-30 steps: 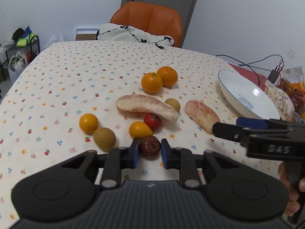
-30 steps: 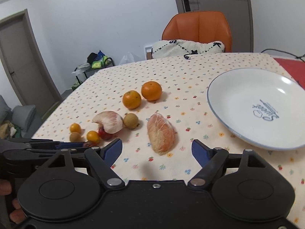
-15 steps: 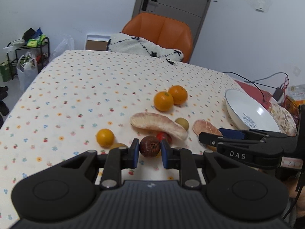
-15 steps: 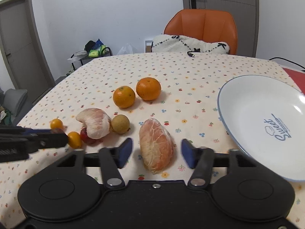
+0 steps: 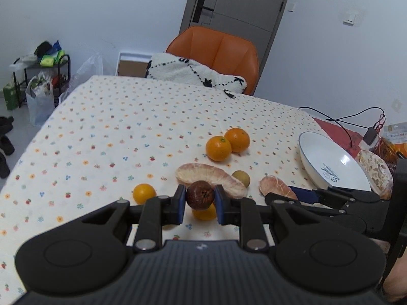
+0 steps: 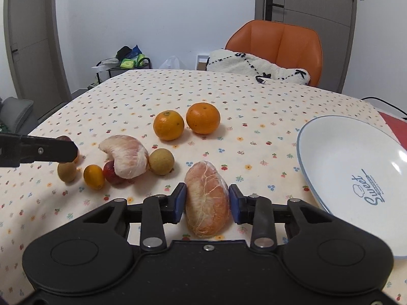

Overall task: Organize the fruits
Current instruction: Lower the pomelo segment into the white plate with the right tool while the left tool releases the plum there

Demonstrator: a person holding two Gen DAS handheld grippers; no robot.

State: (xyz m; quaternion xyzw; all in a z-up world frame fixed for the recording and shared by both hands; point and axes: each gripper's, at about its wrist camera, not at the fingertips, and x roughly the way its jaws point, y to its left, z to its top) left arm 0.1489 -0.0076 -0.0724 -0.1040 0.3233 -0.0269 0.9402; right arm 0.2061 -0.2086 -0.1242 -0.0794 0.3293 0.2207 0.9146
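My left gripper (image 5: 199, 204) is shut on a dark brown round fruit (image 5: 200, 194) and holds it above the table. My right gripper (image 6: 207, 203) has its pads against both sides of a peeled pomelo segment (image 6: 207, 198) that lies on the cloth. A second, curved pomelo segment (image 6: 126, 156), two oranges (image 6: 168, 125) (image 6: 203, 118), a tan round fruit (image 6: 161, 161), a red fruit (image 6: 112, 172) and small yellow-orange fruits (image 6: 94, 176) lie to the left. A white plate (image 6: 356, 160) stands to the right.
The table has a dotted cloth (image 5: 114, 137). An orange chair (image 5: 216, 50) with a white cushion (image 5: 193, 73) stands at the far side. Cables and snack packets (image 5: 376, 167) lie beyond the plate. A rack with bags (image 5: 38, 76) stands left of the table.
My left gripper has lifted the brown fruit off the table. My right gripper has moved forward around the pomelo segment and closed onto it.
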